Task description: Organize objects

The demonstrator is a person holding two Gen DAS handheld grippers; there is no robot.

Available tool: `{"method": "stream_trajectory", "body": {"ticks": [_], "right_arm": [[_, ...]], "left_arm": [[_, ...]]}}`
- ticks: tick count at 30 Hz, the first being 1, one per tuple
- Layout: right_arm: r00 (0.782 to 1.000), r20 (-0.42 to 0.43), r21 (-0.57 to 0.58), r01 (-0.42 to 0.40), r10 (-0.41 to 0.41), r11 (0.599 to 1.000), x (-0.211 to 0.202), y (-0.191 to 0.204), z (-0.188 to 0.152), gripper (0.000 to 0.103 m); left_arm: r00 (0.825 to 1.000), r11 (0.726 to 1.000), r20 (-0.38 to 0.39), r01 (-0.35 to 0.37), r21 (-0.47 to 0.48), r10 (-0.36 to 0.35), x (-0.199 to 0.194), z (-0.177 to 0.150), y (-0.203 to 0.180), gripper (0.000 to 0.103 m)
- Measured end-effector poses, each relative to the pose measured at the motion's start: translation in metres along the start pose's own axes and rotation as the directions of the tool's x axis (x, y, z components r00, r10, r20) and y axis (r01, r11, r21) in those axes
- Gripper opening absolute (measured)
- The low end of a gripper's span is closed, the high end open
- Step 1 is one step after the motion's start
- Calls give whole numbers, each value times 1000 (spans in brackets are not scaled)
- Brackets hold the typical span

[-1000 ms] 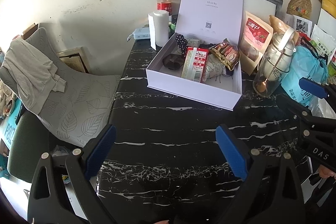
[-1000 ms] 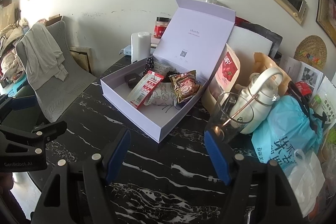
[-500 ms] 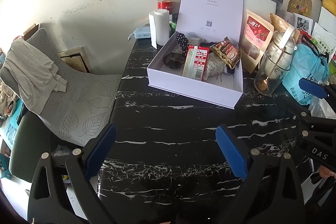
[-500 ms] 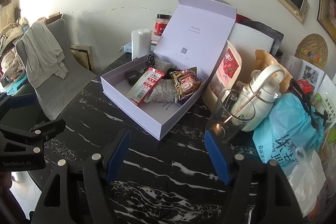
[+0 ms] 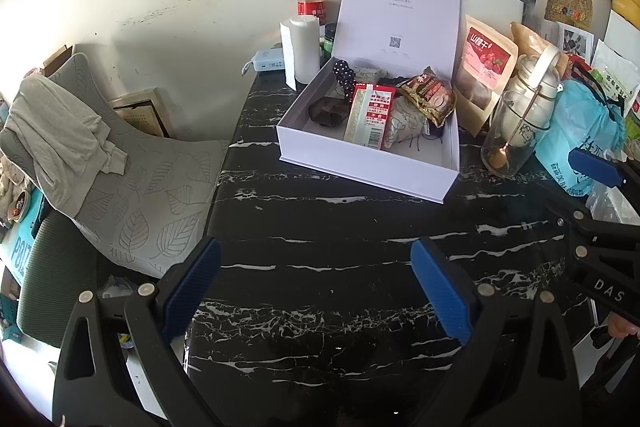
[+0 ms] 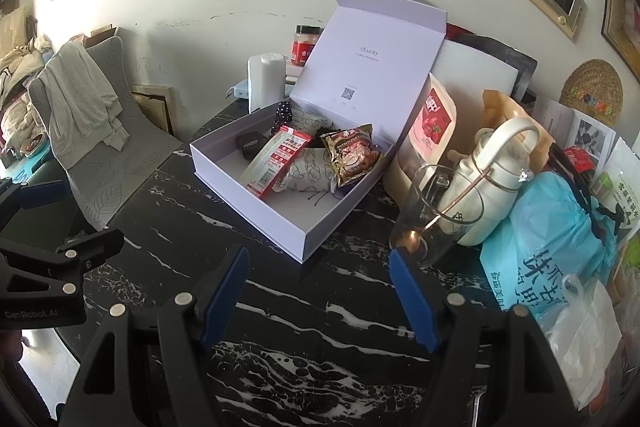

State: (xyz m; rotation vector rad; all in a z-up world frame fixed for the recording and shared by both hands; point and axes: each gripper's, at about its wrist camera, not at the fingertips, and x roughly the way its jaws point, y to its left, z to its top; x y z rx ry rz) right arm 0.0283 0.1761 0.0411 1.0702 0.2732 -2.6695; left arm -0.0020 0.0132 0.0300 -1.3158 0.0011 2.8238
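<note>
Nearest the cameras, the left gripper (image 5: 316, 281) hangs over the black marble table (image 5: 340, 247) with its blue-padded jaws spread wide and nothing between them; the right gripper (image 6: 320, 287) hovers over the same surface, likewise wide apart and empty. Each shows at the edge of the other's view, the two set side by side and well apart. Just beyond the right gripper's right finger stands a clear glass (image 6: 434, 215) with a copper spoon (image 6: 416, 237) leaning inside it, and touching the glass from behind is a white bottle (image 6: 492, 179) with a loop handle. To the right of these sits a light blue plastic bag (image 6: 548, 247), with a white plastic bag (image 6: 588, 331) lower down in front of it. Farther in, toward the middle of the table, lies the open lavender box (image 5: 360, 163), its lid (image 5: 400, 11) standing upright at the back. Inside, a red and white packet (image 5: 370, 119) leans across the middle, a brown snack packet (image 5: 430, 99) rests to its right on a white patterned pouch (image 5: 404, 125), a dark small object (image 5: 326, 111) lies at the left, and a black polka-dot item (image 5: 346, 75) sits at the rear. Just beside the box on the right leans a red-labelled pouch (image 5: 484, 67). Behind the box's left corner stand a white paper roll (image 5: 302, 49), a red jar (image 5: 311, 1) against the wall, and a pale blue box (image 5: 268, 61). Off the table to the left is a grey leaf-patterned cushion (image 5: 152, 195) with a grey garment (image 5: 60, 143) draped over it.
</note>
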Motion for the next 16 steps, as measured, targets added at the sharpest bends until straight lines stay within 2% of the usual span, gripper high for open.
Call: {"method": "stream_trajectory", "body": {"ticks": [16], "right_arm": [[1000, -22, 34, -1, 2, 999, 1, -8, -11, 73]], "left_arm": [[999, 1000, -41, 13, 17, -12, 12, -9, -6, 95]]}}
